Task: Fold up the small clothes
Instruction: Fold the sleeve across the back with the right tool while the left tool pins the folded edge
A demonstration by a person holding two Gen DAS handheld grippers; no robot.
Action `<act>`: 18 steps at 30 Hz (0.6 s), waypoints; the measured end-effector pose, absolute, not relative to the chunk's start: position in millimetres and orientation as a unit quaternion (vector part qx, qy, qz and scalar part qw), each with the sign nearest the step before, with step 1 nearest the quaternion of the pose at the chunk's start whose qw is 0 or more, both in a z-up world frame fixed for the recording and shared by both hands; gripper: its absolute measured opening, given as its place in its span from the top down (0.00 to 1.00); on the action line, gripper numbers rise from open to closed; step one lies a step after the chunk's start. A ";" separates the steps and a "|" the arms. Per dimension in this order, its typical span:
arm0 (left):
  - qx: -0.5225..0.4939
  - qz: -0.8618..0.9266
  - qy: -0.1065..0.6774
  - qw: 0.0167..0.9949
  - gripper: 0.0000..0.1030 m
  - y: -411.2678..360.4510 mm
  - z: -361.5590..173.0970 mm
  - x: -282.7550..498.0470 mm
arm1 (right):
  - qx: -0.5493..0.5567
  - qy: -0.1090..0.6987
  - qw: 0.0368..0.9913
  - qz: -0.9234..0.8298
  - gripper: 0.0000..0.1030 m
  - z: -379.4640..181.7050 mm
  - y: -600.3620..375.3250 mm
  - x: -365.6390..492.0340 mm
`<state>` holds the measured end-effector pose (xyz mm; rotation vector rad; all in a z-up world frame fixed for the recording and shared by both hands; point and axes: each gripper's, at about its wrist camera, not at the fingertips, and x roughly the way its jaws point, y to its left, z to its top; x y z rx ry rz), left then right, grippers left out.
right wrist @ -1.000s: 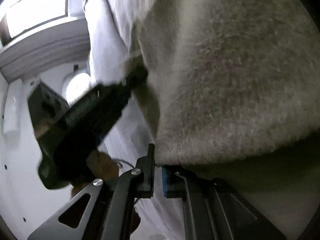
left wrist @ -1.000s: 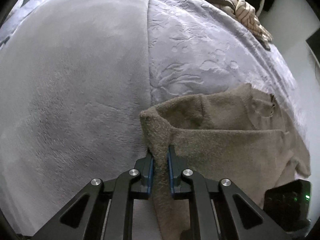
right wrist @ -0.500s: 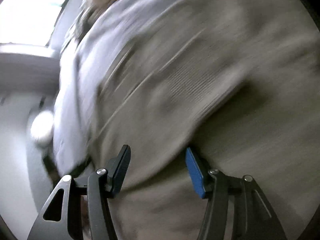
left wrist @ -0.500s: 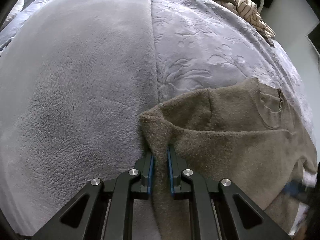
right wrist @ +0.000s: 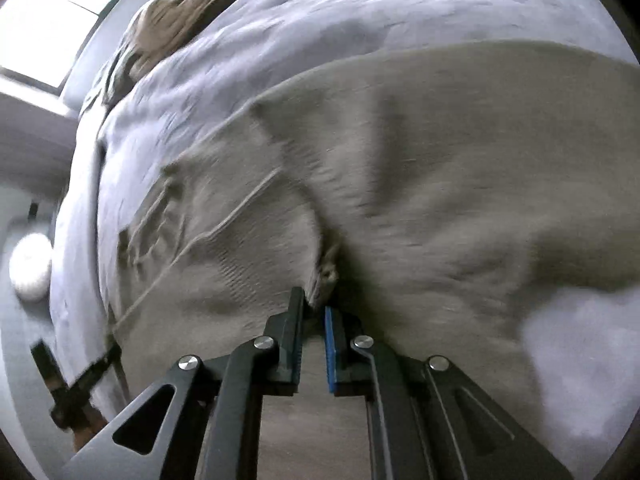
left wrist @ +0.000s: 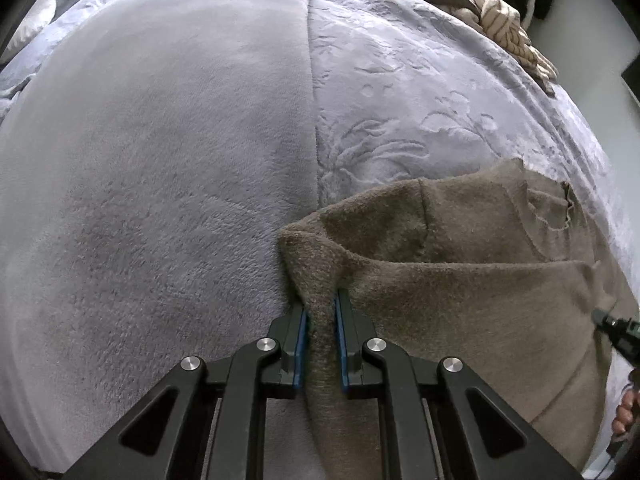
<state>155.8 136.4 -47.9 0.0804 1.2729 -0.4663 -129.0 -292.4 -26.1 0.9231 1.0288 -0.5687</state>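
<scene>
A brown fleece garment (left wrist: 460, 280) lies on the bed, one part folded over another. My left gripper (left wrist: 320, 308) is shut on a ridge of its left edge, the cloth running down between the blue pads. In the right wrist view the same garment (right wrist: 420, 160) fills the middle, blurred. My right gripper (right wrist: 316, 304) has its jaws closing to a narrow gap, with a small bunch of the cloth pinched at the tips. Part of the right gripper (left wrist: 616, 328) and a hand (left wrist: 626, 412) show at the left view's right edge.
The bed carries a plush grey blanket (left wrist: 140, 160) on the left and an embossed lilac cover (left wrist: 400, 80) on the right. A heap of striped and brown clothes (left wrist: 500, 12) lies at the far edge. A white round object (right wrist: 30, 268) sits on the floor beside the bed.
My right gripper let go of the fleece edge, opened wide, swung across the garment and closed on a bunch of it. The left gripper kept its grip and place.
</scene>
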 end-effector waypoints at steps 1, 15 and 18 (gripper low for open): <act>0.035 -0.209 0.588 0.780 0.86 137.9 -43.9 154.6 | 0.415 0.468 0.733 -0.267 0.89 -22.2 -292.3 -136.5; 0.110 -0.152 0.594 0.783 0.86 102.5 -42.1 86.2 | 0.286 0.525 0.773 -0.211 0.87 -27.6 -261.4 -78.5; 0.129 -0.138 0.579 0.793 0.86 96.2 -43.1 81.8 | 0.301 0.518 0.773 -0.209 0.88 -28.5 -267.8 -86.2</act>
